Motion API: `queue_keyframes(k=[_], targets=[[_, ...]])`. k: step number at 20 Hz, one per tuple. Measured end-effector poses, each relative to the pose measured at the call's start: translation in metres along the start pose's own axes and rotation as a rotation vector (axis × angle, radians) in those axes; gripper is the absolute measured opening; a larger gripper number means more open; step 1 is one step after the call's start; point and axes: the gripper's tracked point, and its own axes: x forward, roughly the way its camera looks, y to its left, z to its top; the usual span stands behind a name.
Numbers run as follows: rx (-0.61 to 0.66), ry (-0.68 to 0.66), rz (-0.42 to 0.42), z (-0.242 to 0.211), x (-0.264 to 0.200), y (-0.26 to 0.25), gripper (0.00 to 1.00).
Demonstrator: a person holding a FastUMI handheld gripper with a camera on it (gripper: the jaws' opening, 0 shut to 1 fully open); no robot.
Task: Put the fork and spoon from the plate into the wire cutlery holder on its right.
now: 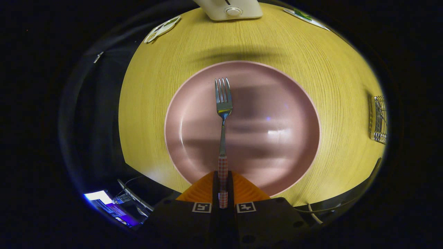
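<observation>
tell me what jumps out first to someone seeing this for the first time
The fork stands out first: its checked handle is clamped between the closed jaws of the gripper, and its tines point ahead over the middle of the pink plate. The plate sits on a yellow wood-grain table, with the wire cutlery holder off to its right.

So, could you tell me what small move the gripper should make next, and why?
Probably lift and carry the fork right toward the wire cutlery holder. The gripper looks closed on the fork's checked handle, the tines point out over the pink plate, and the holder stands beyond the plate at the table's right edge.
</observation>
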Motion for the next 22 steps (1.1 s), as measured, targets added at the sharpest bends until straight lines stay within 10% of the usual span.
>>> queue_keyframes(k=[12,22], targets=[[-0.164,-0.053,0.205,0.000,-0.140,-0.016,0.11],[-0.255,0.032,0.009,0.008,-0.252,-0.161,0.11]])
